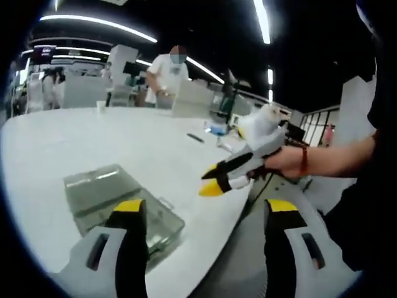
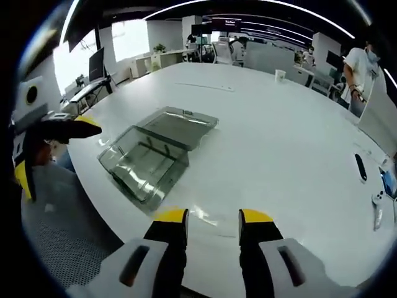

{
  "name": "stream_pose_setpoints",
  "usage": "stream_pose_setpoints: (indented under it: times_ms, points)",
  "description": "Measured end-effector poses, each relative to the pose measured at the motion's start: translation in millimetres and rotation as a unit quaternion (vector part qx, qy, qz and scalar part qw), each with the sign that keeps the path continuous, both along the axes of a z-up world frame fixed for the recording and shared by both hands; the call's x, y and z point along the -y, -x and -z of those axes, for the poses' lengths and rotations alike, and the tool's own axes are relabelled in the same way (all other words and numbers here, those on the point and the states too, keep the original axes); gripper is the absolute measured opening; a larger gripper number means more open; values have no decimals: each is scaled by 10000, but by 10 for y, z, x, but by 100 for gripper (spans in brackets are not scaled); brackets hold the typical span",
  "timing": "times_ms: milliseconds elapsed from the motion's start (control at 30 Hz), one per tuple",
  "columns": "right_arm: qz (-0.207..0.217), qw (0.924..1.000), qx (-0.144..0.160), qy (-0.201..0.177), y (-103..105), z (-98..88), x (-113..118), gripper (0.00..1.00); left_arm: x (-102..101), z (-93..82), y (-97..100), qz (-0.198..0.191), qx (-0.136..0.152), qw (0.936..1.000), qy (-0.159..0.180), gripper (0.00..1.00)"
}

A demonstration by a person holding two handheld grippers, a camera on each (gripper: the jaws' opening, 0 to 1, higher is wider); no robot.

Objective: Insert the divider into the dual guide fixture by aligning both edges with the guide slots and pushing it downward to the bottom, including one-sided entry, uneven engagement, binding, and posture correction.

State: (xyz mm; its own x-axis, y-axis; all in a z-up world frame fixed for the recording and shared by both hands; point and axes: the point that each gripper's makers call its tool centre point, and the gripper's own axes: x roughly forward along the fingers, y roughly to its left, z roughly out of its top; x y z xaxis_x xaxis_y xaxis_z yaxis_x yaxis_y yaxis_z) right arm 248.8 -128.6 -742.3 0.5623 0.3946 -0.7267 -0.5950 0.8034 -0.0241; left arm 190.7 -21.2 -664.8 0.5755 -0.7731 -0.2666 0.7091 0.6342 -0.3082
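Note:
A clear plastic box, the guide fixture (image 2: 144, 162), lies near the table's edge with its lid (image 2: 183, 124) folded open behind it. The same fixture (image 1: 124, 202) shows just beyond my left finger. A faint clear flat piece (image 2: 208, 218), perhaps the divider, rests on the table just ahead of my right gripper (image 2: 213, 218), which is open and holds nothing. My left gripper (image 1: 206, 208) hangs off the table's edge, jaws wide apart and empty. It enters the right gripper view as the left gripper (image 2: 53, 149). The right gripper (image 1: 212, 180), held by a hand, hovers over the table edge.
The white table (image 2: 260, 130) is large and round-edged, with grey floor (image 2: 62, 242) beside it. A black bar (image 2: 360, 166) and small items lie at the far side, a paper cup (image 2: 280, 74) further off. A person in white (image 1: 167, 74) stands behind the table.

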Motion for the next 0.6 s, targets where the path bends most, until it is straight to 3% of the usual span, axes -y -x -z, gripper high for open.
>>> stream_pose_setpoints:
  times_ms: [233,600]
  points:
    - [-421,9987,265,119,79,-108,-167,28,-106,-35,-59,-334,36,9994,118,74]
    - [-641,9964,558,43,120,-288,-367,28,-236,-108,-148,-768,-97,9955,541,72]
